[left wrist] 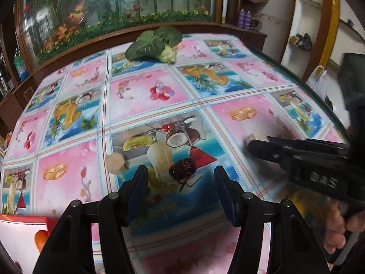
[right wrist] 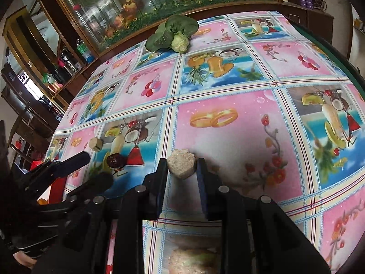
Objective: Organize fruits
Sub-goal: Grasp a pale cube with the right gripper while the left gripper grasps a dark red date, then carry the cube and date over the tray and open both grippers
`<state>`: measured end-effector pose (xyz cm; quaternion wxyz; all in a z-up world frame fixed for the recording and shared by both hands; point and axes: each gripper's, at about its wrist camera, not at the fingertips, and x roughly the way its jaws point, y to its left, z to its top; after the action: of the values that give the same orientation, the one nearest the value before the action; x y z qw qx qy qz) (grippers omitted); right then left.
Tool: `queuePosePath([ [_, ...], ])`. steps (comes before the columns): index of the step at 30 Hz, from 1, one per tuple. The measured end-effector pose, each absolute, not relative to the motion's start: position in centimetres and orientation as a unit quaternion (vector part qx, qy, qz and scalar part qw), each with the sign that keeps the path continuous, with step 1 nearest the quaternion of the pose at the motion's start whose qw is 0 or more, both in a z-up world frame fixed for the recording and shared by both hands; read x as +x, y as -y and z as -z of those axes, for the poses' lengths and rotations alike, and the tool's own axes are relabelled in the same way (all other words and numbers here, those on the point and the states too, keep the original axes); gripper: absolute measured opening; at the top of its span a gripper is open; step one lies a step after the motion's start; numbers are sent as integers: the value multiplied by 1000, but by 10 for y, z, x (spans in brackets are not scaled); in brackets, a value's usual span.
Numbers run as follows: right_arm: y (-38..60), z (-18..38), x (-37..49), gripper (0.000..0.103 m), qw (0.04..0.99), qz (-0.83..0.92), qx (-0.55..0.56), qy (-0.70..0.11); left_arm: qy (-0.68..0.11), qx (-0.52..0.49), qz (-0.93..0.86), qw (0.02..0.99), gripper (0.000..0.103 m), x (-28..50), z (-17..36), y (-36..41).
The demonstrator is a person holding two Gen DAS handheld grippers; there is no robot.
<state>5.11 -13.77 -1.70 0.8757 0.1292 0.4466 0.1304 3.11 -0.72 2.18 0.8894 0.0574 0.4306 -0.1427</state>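
My left gripper (left wrist: 180, 178) is open and empty, just above the table; a dark red fruit (left wrist: 182, 168) lies between and just beyond its fingertips. A beige chunk (left wrist: 116, 163) lies to its left. My right gripper (right wrist: 181, 167) is shut on another beige chunk (right wrist: 181, 165), held just above the tablecloth. In the left wrist view the right gripper (left wrist: 253, 145) comes in from the right with that chunk (left wrist: 255, 136) at its tip. In the right wrist view the dark red fruit (right wrist: 116, 159) and the other chunk (right wrist: 95, 143) lie at left, by the left gripper (right wrist: 95, 169).
A leafy green vegetable (left wrist: 157, 44) lies at the table's far edge, also in the right wrist view (right wrist: 173, 35). A red and white box (left wrist: 20, 233) holding an orange fruit (left wrist: 41, 238) sits at the near left. The tablecloth (left wrist: 136, 91) has printed fruit pictures. A glass cabinet (left wrist: 114, 6) stands behind.
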Motion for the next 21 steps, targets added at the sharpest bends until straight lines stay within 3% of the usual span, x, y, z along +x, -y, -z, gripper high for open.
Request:
queuePosePath([
  [10,137,18,51,28,872,-136,131,-451,-439,52,131,887,39,42,-14,10],
  [12,137,18,51,28,873,-135,130,-451,-439,53,135,887,26,42,-15,12],
  [21,136,17,52,28,875,-133,129,-448,-436,45,135,888,26,34,-17,11],
])
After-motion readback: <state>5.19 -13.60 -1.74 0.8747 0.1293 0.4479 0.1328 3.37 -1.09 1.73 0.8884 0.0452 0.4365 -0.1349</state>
